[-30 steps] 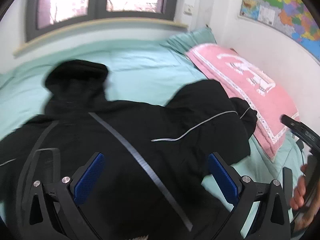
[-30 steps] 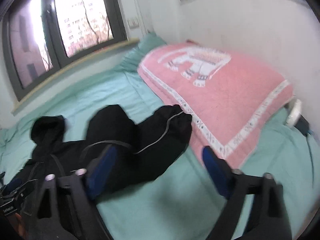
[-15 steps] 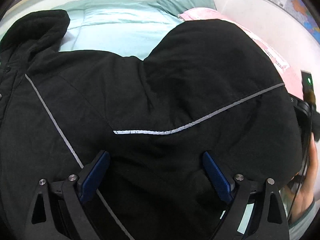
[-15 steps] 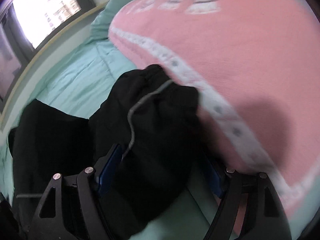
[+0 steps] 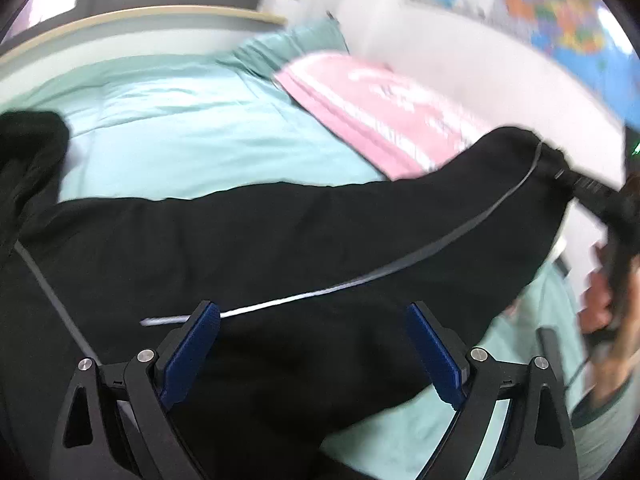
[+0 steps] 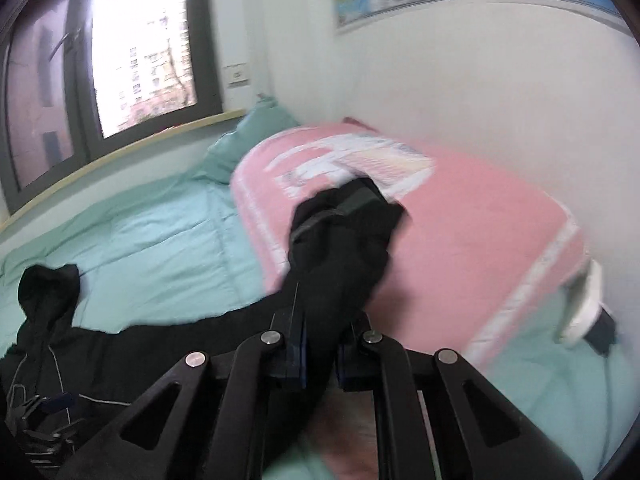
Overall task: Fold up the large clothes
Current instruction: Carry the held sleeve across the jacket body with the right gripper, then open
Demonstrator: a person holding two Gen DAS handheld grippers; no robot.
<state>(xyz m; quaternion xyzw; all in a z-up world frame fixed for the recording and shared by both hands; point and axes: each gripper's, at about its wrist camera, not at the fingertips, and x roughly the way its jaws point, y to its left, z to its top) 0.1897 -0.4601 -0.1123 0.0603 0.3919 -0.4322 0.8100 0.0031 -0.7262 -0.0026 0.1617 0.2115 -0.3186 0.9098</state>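
Black jacket, grey-piped sleeve stretched out.

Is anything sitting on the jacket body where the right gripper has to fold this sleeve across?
Nothing visible. The right gripper is shut on the sleeve; the jacket body lies bare on the green bedding, with only the open left gripper above it.

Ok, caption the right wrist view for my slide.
Right gripper shut on the black jacket's sleeve, lifting it over the pink blanket on a green bed.
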